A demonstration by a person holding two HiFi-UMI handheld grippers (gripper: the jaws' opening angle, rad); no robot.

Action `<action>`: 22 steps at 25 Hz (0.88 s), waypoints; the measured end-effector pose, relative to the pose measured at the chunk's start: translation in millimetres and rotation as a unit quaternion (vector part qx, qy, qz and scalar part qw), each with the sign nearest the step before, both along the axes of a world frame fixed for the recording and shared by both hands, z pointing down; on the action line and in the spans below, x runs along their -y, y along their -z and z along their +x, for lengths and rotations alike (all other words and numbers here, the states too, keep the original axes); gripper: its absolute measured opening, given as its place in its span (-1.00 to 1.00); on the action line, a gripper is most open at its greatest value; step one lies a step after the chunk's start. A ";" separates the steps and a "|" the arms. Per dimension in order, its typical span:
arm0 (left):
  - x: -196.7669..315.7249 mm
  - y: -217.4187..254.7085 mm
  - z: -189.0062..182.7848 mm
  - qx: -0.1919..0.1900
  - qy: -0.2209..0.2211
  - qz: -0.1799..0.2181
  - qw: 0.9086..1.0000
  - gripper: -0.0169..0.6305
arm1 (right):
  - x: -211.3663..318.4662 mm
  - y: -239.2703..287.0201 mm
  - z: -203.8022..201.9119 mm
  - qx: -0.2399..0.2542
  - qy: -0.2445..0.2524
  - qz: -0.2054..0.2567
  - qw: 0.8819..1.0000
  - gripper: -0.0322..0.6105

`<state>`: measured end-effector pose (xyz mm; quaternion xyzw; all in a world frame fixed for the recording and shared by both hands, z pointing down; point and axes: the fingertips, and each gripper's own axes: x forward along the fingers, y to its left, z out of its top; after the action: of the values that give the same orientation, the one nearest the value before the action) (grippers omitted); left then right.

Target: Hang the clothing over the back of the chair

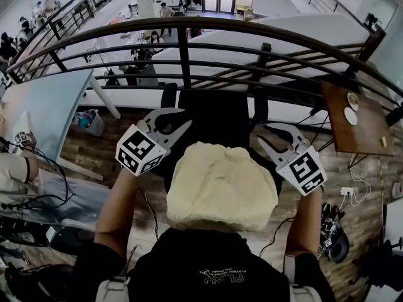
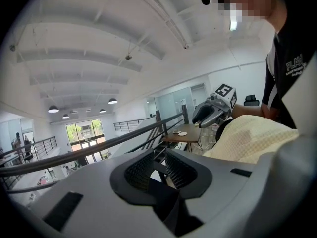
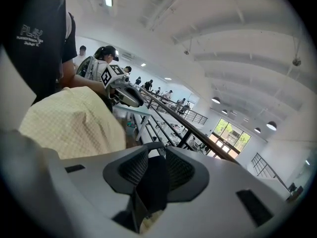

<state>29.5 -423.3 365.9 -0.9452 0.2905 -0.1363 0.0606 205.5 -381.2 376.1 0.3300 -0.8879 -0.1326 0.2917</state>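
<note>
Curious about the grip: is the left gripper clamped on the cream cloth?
No, the left gripper's jaws stand apart and empty, and the cream cloth lies off to one side.

**Surfaces and finishes**

Clothing (image 1: 220, 187) is showing as cream cloth, matt, with a fine waffle weave. Chair (image 1: 217, 115) is reading black and matt; material not resolvable. Left gripper (image 2: 157, 166) and right gripper (image 3: 156, 172) are presenting smooth matt grey plastic shells with black ribbed pads (image 2: 138, 172). Railing (image 1: 184, 55) is looking like dark painted metal. Floor (image 1: 82, 150) is showing wood-grain planks. Table (image 1: 359, 134) is showing a brown wood top.
</note>
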 end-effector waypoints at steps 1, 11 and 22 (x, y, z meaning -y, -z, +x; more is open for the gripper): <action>-0.4 -0.4 -1.2 -0.006 0.001 -0.006 1.000 -0.68 | -1.7 1.1 0.2 0.003 -0.001 0.005 1.000 -0.53; -3.3 31.1 -14.7 -0.025 0.020 0.029 0.999 -0.69 | 2.4 46.7 -20.9 0.048 -0.011 0.082 0.995 -0.59; -27.0 93.4 -9.0 -0.106 0.056 0.101 0.988 -0.89 | -8.1 112.2 -22.7 0.164 -0.042 0.186 0.968 -0.77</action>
<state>20.5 -396.3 272.5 -0.9256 0.3599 -0.0089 0.1167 182.8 -373.1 264.0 0.4328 -0.8685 -0.2276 0.0809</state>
